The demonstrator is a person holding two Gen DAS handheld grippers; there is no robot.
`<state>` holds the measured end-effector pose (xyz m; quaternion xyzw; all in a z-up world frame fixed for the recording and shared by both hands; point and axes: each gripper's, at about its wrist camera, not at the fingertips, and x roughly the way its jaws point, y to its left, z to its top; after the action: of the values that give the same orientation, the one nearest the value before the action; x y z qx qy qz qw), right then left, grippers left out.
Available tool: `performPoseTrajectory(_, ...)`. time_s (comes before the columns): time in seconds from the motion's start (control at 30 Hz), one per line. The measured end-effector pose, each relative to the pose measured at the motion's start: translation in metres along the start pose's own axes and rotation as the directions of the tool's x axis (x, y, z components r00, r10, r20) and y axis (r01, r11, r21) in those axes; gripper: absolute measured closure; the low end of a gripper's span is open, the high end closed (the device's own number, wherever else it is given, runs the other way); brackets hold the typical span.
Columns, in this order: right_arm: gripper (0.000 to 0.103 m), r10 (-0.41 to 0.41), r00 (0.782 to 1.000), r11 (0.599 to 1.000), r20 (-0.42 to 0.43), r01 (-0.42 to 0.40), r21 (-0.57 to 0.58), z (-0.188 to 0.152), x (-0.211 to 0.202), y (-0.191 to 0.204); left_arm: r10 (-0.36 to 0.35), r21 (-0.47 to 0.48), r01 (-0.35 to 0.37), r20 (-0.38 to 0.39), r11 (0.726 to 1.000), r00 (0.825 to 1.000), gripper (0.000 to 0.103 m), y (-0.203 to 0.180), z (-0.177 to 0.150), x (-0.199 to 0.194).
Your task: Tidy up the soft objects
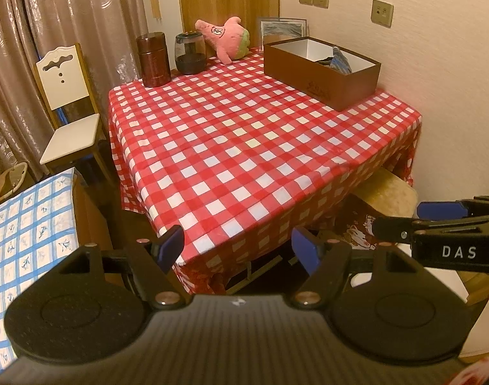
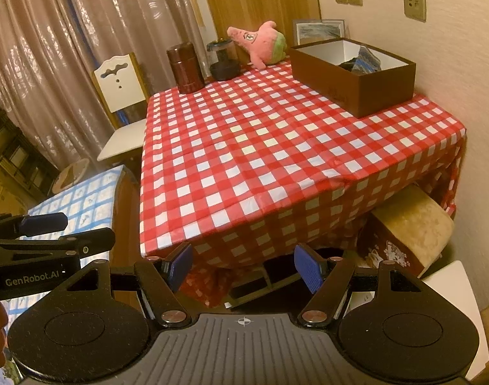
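A pink starfish plush toy lies at the far edge of the red-checked table, also in the right wrist view. A brown open box at the far right holds dark and blue soft cloth; it shows in the right wrist view too. My left gripper is open and empty, off the table's near corner. My right gripper is open and empty, also short of the near edge. Each gripper shows at the edge of the other's view.
A brown canister and a dark glass jar stand at the far left of the table. A white chair stands left. A blue-checked surface lies near left. A cushioned stool sits under the table's right side.
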<state>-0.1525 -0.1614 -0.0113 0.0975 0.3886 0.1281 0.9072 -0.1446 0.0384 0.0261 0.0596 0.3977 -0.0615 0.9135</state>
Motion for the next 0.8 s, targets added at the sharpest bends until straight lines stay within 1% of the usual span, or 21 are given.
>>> performPoseTrajectory(0.2, 0.033, -0.001, 1.0, 1.0, -0.003, 0.001, -0.002, 0.003, 0.0016, -0.0021, 0.002, -0.001, -0.002, 0.001, 1.0, 1.0, 0.031, 0.0, 0.0054, 0.0017)
performPoseTrajectory(0.8, 0.033, -0.002, 1.0, 1.0, -0.003, 0.002, -0.004, 0.0062, 0.0029, -0.0026, 0.002, 0.001, -0.002, 0.002, 1.0, 1.0, 0.031, 0.0002, 0.0076, 0.0022)
